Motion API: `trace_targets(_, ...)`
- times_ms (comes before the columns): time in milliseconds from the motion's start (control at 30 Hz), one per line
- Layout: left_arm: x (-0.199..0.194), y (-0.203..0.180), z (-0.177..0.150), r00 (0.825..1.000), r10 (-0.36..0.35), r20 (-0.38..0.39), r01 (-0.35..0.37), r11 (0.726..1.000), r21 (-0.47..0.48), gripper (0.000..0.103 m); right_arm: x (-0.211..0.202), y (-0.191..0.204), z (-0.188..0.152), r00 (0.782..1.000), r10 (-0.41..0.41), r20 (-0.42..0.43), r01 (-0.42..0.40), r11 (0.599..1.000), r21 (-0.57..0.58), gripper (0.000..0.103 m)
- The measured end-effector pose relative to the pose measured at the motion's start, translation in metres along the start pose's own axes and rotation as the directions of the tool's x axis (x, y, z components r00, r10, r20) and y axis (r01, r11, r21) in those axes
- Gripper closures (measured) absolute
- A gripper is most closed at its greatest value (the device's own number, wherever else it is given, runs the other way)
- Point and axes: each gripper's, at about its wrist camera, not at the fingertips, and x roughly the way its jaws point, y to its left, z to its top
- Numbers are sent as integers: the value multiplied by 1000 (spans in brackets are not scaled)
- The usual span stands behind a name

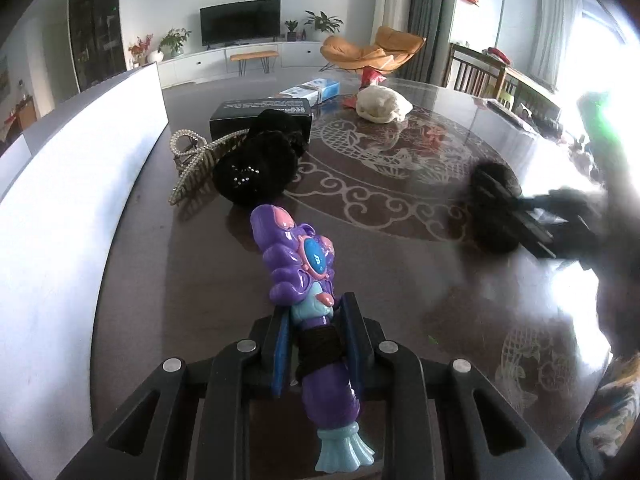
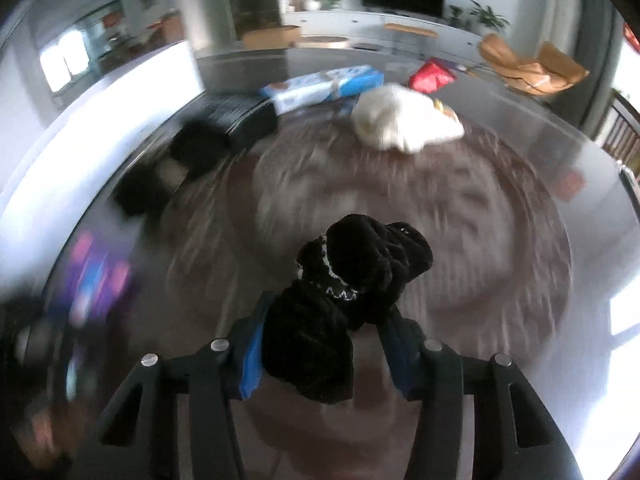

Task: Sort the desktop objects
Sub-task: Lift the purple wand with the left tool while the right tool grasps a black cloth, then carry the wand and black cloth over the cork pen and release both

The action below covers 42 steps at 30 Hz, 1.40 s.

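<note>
1. The table (image 1: 400,264), dark and glossy with a pale carved-looking pattern, carries everything; a white panel (image 1: 80,184) stands along its left edge.
2. Toward the far edge lie a black box (image 1: 256,114), a blue-and-white carton (image 1: 312,90) and a cream cloth bundle (image 1: 382,104).
3. By the left edge, in front of the black box, sit two black fuzzy scrunchies (image 1: 256,176) and a pearl hair claw (image 1: 196,160), touching one another.
4. The left gripper (image 1: 316,344) has its fingers clamped on a purple toy wand (image 1: 300,280), whose head points toward that pile.
5. The right gripper (image 2: 328,344) carries another black scrunchie (image 2: 352,292) draped between its fingers; whether they squeeze it I cannot tell.
6. The step looks like carrying: both pieces are lifted, each awaiting its group. Next, I judge, the scrunchie belongs with its fellows by the left edge, set down without knocking the claw.
7. Only the left view shows the claw sharply; the right view is smeared with blur.
</note>
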Motion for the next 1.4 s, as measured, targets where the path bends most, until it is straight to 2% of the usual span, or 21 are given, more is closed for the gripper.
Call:
trace_targets(100,-7,-10,-9,1000,-24,-1,24,999,25,80,-30,2,-48,999,34,9,-34,999,-11,51)
trace_targets(133,-10,-14,-12,1000,-16,-7,16,999,33,79,-36,-2,-54,999,41,10,-41,999,-6,49)
trace_targets(167,-11,-15,-13,1000,-8,-15,9,999,30,78,-43,-4,-64,999,46,10,-46,999,5,42)
trace_targets(200,-13,-14,-13,1000,-10,-22,11,1000,23,70,-44,-9,-67,999,46,5,-46,999,20,36)
trace_targets(233,-13,-12,-12,999,-15,-30,16,1000,16,61,-47,-12,-71,999,44,1,-44,998,34,25)
trace_targets(267,-13,-9,-12,999,-15,-45,15,1000,2,40,-48,-16,-73,999,40,-1,-39,998,49,23)
trace_targets(300,-12,-6,-12,998,-5,-60,5,1000,-11,24,-49,-20,-74,999,38,-1,-38,998,57,23)
trace_targets(333,-12,-1,-13,997,3,-72,-5,1000,-25,21,-47,-21,-70,999,39,-4,-38,997,60,23)
trace_targets(400,-14,3,-16,997,0,-80,-2,1000,-24,21,-49,-21,-72,999,36,-16,-35,997,63,22)
trace_targets(533,-13,-2,-20,994,44,-97,-40,998,47,20,-47,-15,-76,1000,20,-11,-19,997,76,15)
trace_targets(633,-12,-3,-20,994,40,-103,-37,999,37,19,-46,-11,-78,1000,-4,6,3,997,83,12)
trace_targets(767,-11,-4,-20,994,47,-95,-44,999,32,16,-42,-7,-79,1000,-27,6,26,995,92,0)
trace_targets(933,-10,-3,-21,995,53,-90,-50,998,27,13,-36,4,-82,995,-103,1,103,994,39,0)
trace_targets(1000,-9,-2,-21,995,55,-88,-54,998,21,8,-36,3,-82,995,-103,3,103,994,46,0)
trace_targets(1267,-7,1,-22,995,65,-81,-65,998,10,2,-33,5,-79,994,-104,-26,105,993,52,0)
trace_targets(1400,-4,-1,-19,992,48,-112,-47,999,18,0,-31,4,-76,993,-109,-51,111,992,57,0)
